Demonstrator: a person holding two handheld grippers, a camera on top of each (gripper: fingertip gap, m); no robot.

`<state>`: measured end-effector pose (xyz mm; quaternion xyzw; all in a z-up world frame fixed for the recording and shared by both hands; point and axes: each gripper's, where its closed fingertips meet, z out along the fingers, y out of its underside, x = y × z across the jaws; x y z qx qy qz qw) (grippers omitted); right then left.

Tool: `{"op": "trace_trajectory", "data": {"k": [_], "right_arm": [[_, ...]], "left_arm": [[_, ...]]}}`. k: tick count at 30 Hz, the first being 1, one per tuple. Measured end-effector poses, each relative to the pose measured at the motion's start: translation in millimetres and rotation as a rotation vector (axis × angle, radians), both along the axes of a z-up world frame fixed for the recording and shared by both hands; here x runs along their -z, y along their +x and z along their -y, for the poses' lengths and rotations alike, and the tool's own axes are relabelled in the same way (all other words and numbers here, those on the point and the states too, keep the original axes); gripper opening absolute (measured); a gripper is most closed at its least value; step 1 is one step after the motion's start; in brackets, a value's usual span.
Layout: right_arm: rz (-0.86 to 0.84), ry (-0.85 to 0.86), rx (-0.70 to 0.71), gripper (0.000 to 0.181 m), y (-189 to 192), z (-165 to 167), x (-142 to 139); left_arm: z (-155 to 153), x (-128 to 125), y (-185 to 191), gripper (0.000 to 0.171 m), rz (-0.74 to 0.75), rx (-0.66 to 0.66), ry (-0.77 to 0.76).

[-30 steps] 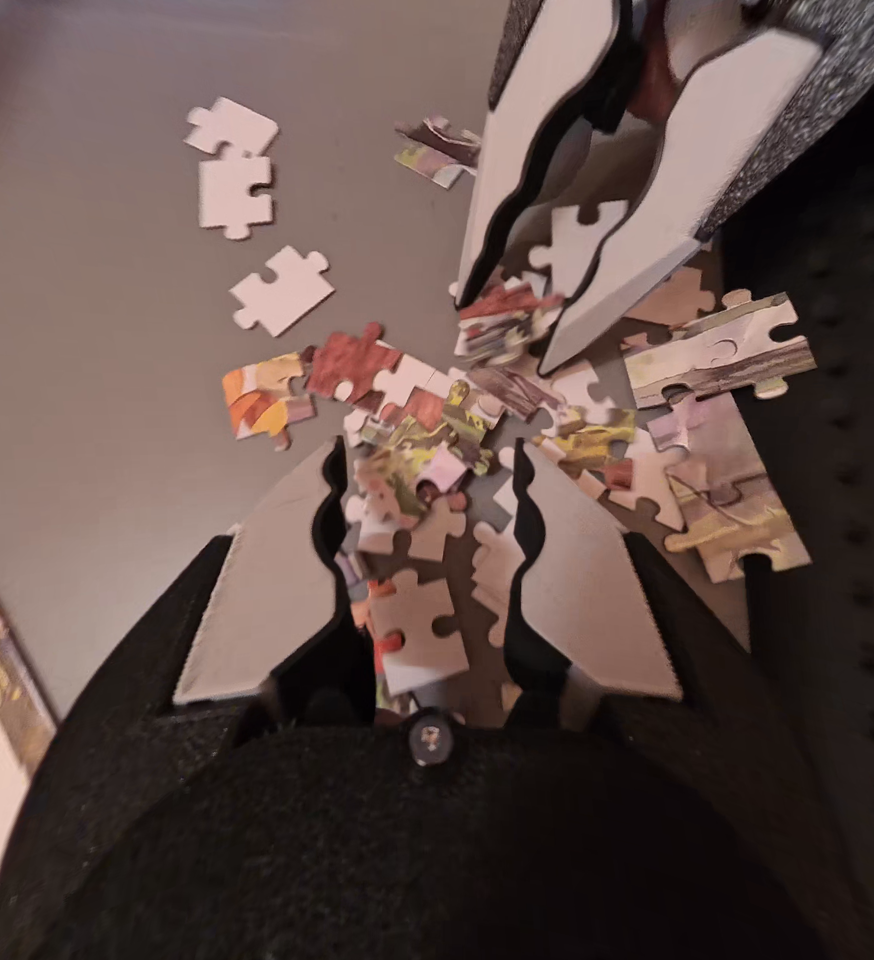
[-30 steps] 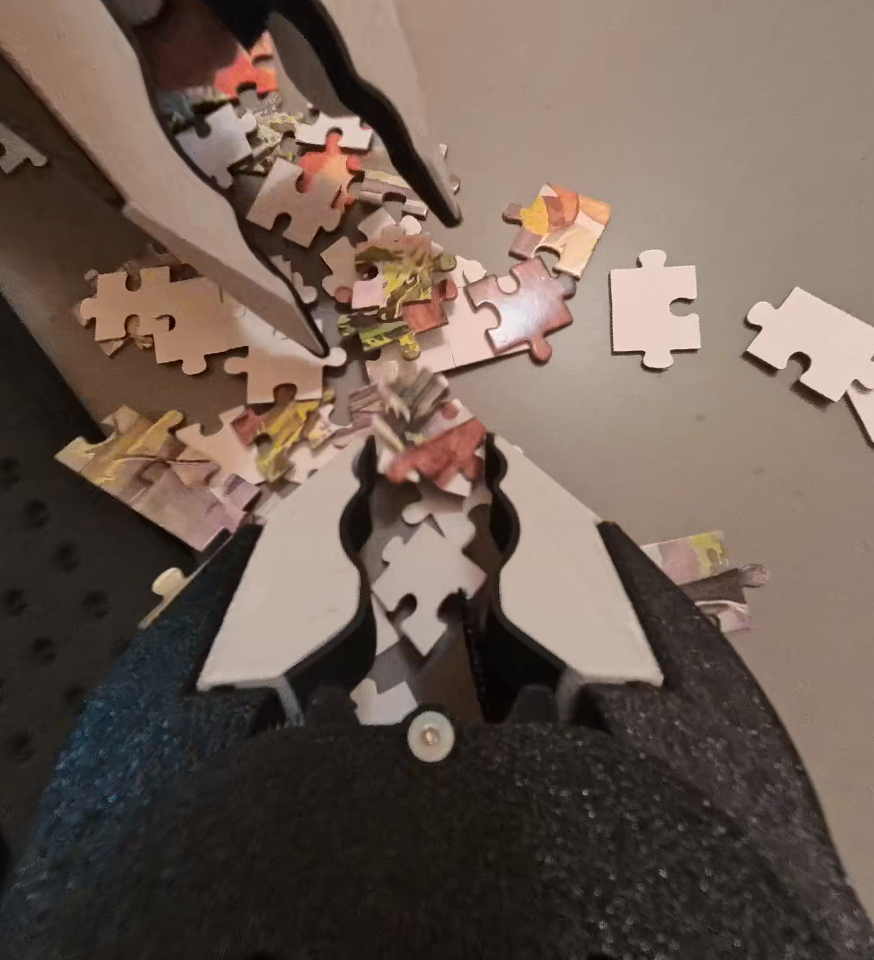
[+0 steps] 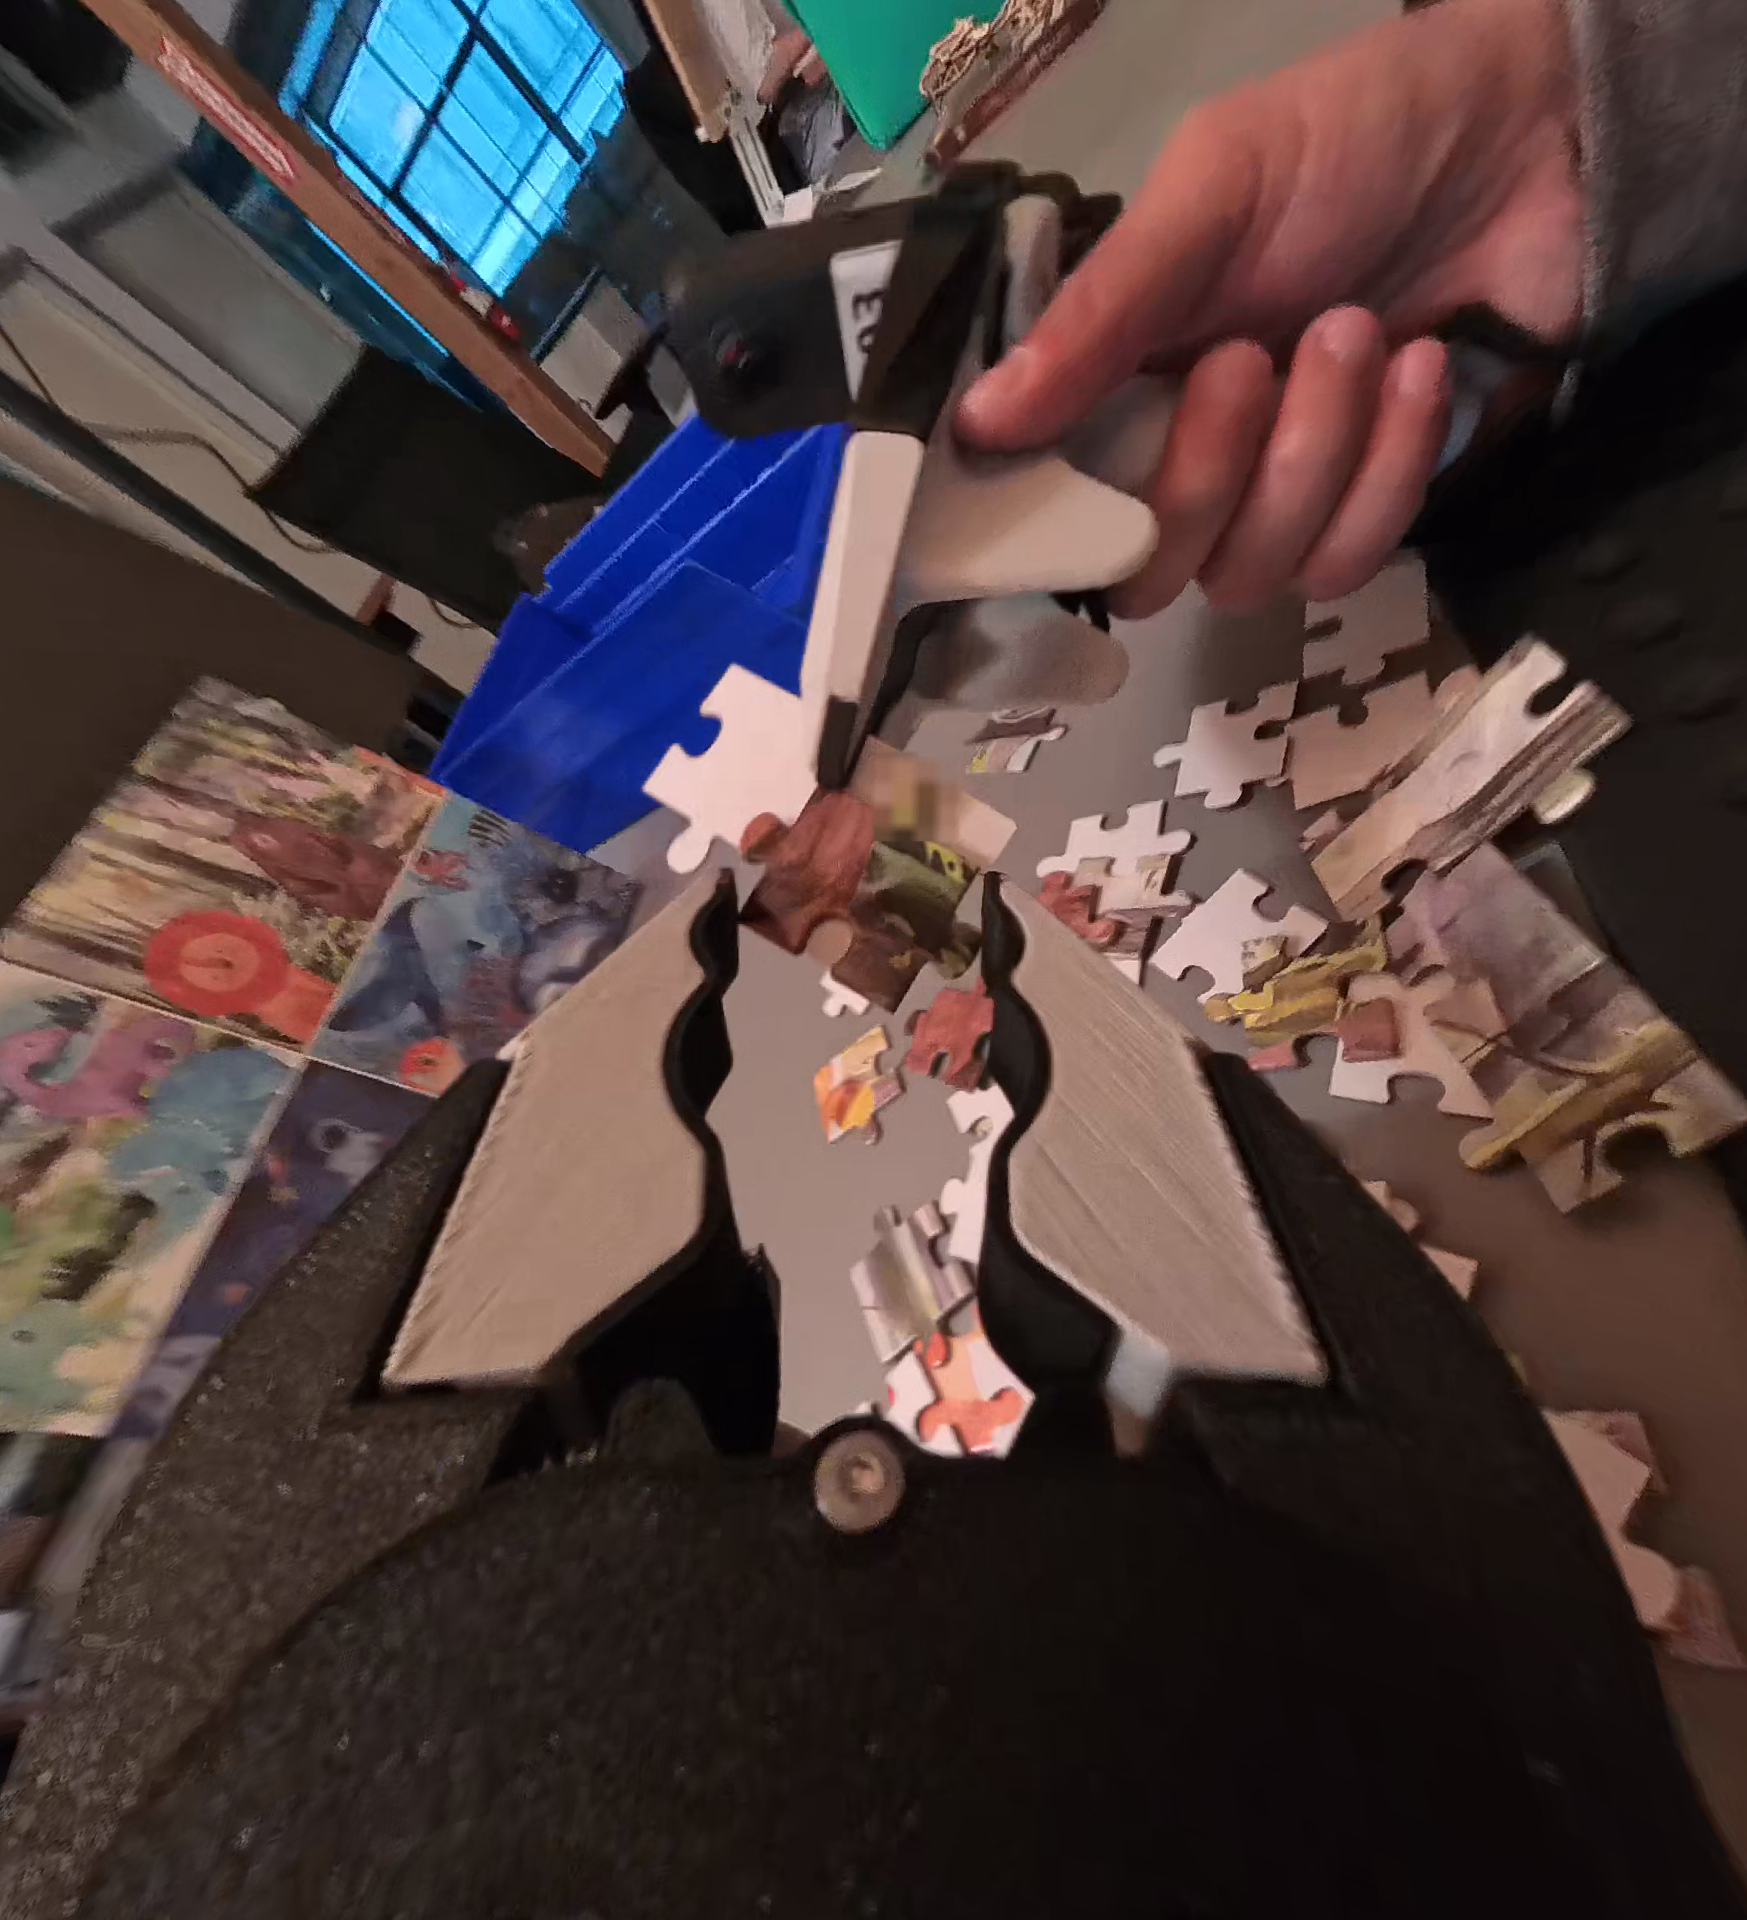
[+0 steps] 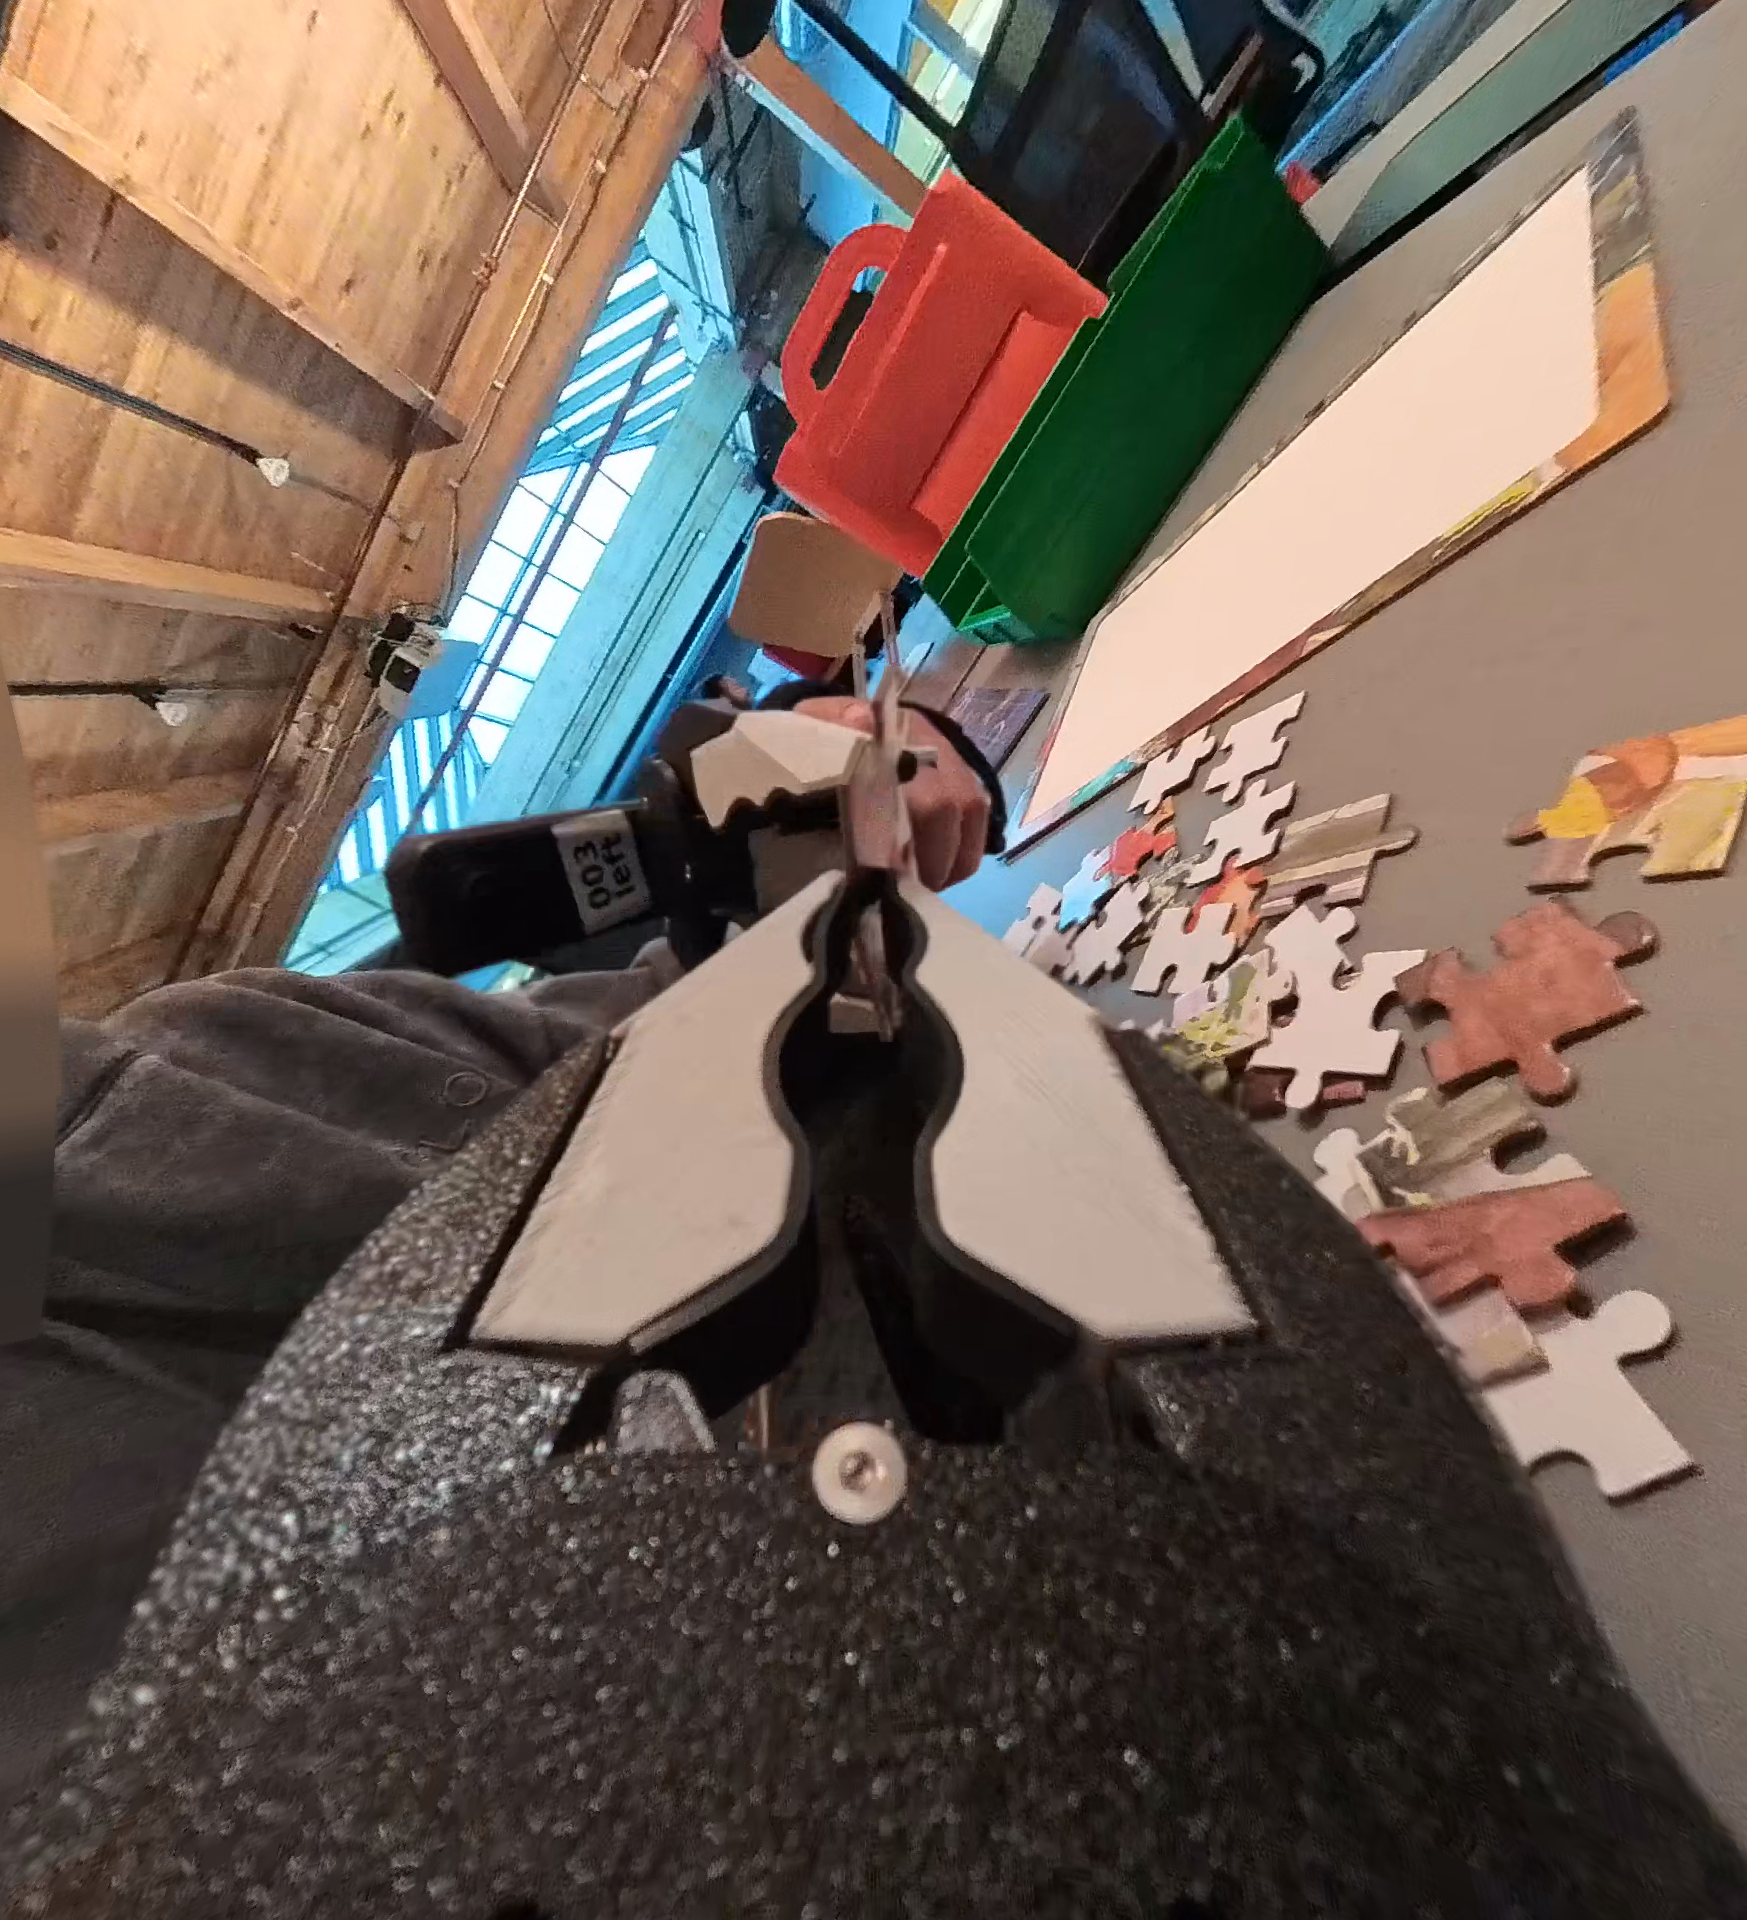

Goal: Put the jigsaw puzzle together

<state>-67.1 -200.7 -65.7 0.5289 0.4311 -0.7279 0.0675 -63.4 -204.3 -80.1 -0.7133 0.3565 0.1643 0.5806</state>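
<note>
A small clump of joined pieces (image 3: 853, 883) is held in the air above the counter (image 4: 1700, 1558), clamped edge-on between the tips of the right claw (image 4: 874, 914). In the left wrist view a white-backed piece (image 3: 739, 769) sticks out sideways from that grip. The left claw (image 3: 853, 899) is spread apart with nothing gripped, its tips just beside the clump. The remaining loose pieces (image 4: 1233, 935) lie scattered on the counter, and the white puzzle tray (image 4: 1316, 520) is seen farther back.

The hold is judged slight: only an edge is pinched. If the clump is knocked by the left claw, its joints could be sprung and pieces dropped back into the scatter. If it is gripped askew during a handover, it could be twisted or bent.
</note>
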Motion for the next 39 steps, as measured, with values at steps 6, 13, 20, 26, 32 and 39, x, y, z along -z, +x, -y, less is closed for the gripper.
{"op": "trace_trajectory", "data": {"k": [6,13,20,26,32,39], "right_arm": [[-0.109,0.324,0.202,0.002,-8,-19,-1],[-0.182,0.289,0.12,0.003,-5,4,-11],[-0.159,0.937,0.546,0.002,-14,-54,5],[0.034,1.172,0.643,0.002,-17,-81,34],[0.217,1.142,0.594,0.057,-22,-84,69],[0.16,1.08,0.116,0.054,4,-32,84]], "left_arm": [[-2,11,-9,0.055,0.55,0.004,-0.261],[3,-7,15,0.009,1.008,0.22,-0.379],[-6,14,-16,0.002,0.963,0.05,-0.393],[-13,30,-39,0.002,0.693,-0.111,-0.331],[-15,43,-82,0.009,0.294,-0.388,-0.231],[5,51,-49,0.056,0.757,-0.164,-0.541]]}}
